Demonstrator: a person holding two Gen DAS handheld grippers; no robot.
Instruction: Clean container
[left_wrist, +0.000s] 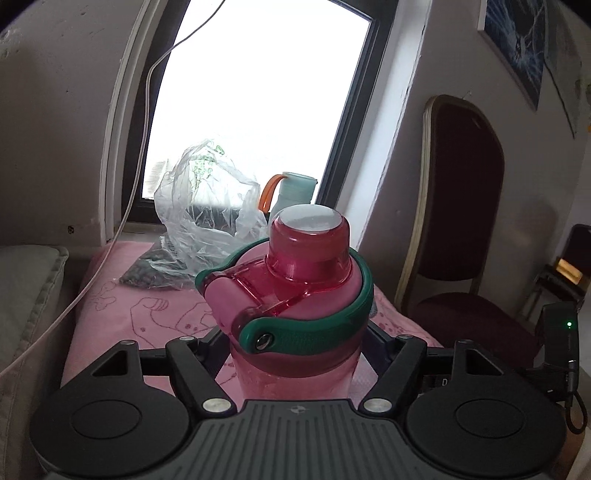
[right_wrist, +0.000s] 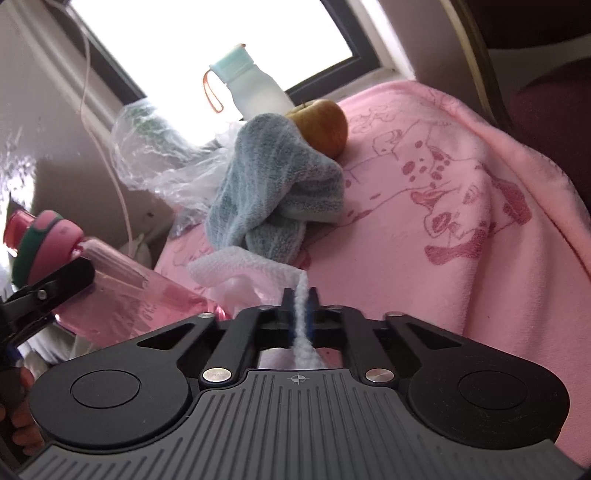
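Note:
A pink see-through water bottle (left_wrist: 295, 369) with a pink cap and green carry strap stands upright between the fingers of my left gripper (left_wrist: 295, 354), which is shut on its body just below the lid. It also shows in the right wrist view (right_wrist: 122, 284), held at the left. My right gripper (right_wrist: 300, 306) is shut on a white-and-blue cleaning cloth (right_wrist: 255, 206), pinching a white corner; the rest of the cloth is bunched on the pink blanket (right_wrist: 461, 192) ahead of it, beside the bottle.
An apple (right_wrist: 325, 125) lies behind the cloth. A pale teal bottle (right_wrist: 251, 88) with an orange loop stands by the window. A crumpled clear plastic bag (left_wrist: 199, 221) lies at the back. A dark red chair (left_wrist: 461, 229) stands to the right. A white cable (left_wrist: 140, 147) hangs at the left.

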